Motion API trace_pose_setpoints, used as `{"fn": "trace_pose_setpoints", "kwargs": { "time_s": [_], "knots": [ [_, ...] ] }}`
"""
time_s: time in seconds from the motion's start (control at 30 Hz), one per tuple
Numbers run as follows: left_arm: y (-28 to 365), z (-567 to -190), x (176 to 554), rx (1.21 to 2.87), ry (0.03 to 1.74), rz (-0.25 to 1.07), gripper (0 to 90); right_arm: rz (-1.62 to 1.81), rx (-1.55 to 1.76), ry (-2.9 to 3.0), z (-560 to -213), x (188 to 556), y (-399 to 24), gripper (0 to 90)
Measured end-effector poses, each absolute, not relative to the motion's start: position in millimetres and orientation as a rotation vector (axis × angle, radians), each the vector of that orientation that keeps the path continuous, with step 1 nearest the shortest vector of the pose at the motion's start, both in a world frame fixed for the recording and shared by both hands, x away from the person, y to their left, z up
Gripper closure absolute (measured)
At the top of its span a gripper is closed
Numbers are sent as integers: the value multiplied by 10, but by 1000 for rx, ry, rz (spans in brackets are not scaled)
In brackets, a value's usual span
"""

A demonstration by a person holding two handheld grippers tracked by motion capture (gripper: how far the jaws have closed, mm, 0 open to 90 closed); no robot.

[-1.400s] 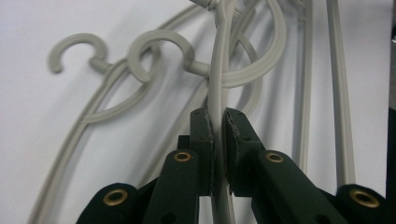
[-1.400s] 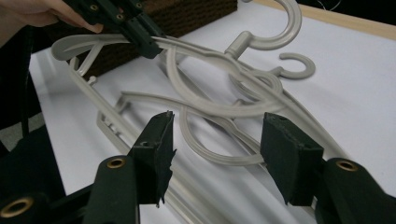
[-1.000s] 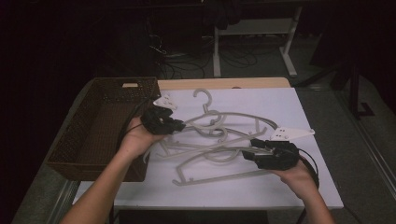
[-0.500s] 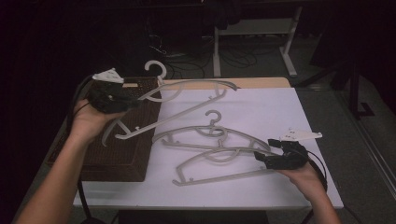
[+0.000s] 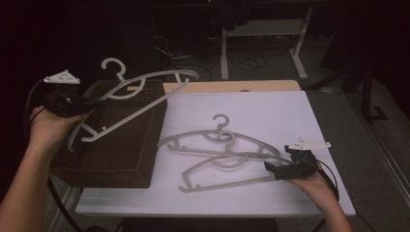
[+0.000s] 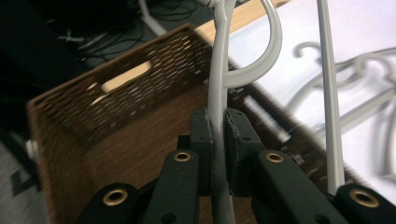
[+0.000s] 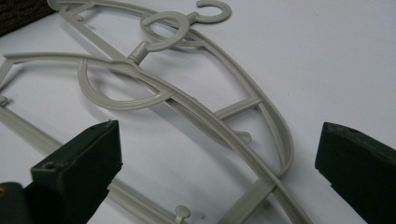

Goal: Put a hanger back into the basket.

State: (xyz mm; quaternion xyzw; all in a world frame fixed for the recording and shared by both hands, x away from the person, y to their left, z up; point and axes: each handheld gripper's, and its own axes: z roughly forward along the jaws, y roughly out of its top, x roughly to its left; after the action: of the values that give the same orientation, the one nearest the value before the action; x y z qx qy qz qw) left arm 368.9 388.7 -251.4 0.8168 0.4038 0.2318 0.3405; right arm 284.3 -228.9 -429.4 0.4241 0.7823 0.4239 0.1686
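- High view: left gripper (image 5: 92,102) sits at the left edge of the basket (image 5: 145,145), jaws closed on the held hanger (image 5: 145,94). This grey hanger runs from the fingers out over the basket, hook (image 5: 113,67) up and beyond its far rim. Right gripper (image 5: 273,169) rests low on the white table (image 5: 290,111) at the near right, with the shoulder end of the near hanger (image 5: 227,169) right at its fingertips. Its jaws have just been opening. A far hanger (image 5: 217,137) lies just beyond, overlapping the near one, left of and ahead of the fingers.
- Left gripper view: both pads (image 6: 238,140) press tight on a thin grey bar of the held hanger (image 6: 219,70), which rises straight up between them. A curved strut (image 6: 266,56) branches off to the right just above the fingertips, and the straight bottom bar (image 6: 329,93) stands to the right of the jaws. The basket (image 6: 93,126) lies below and behind the fingers.
- Right gripper view: jaws stand wide apart, pads (image 7: 88,158) touching nothing. The near hanger (image 7: 210,126) lies on the table between and ahead of them, its arm crossing the gap. The far hanger (image 7: 243,74) lies further ahead.
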Motion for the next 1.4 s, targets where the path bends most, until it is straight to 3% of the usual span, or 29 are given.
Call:
{"fn": "trace_pose_setpoints", "kwargs": {
  "time_s": [0.43, 1.0, 1.03, 1.17, 1.4],
  "knots": [
    [4563, -2722, 3625, 2098, 1257, 703, 831, 1177, 1208, 2236, -4330, 2874, -2261, 4],
    [4527, -3284, 3800, 2172, 1331, 637, 824, 1188, 1188, 2242, -4322, 2925, -2202, 4],
    [4527, -3312, 3801, 2169, 1328, 625, 815, 1190, 1186, 2241, -4321, 2925, -2197, 5],
    [4543, -3315, 3792, 2128, 1331, 604, 627, 1188, 1184, 2244, -4323, 2918, -2200, 5],
    [4392, -3193, 3749, 2050, 1249, 531, 503, 1192, 1186, 2237, -4313, 2880, -2231, 5]
  ]
}}
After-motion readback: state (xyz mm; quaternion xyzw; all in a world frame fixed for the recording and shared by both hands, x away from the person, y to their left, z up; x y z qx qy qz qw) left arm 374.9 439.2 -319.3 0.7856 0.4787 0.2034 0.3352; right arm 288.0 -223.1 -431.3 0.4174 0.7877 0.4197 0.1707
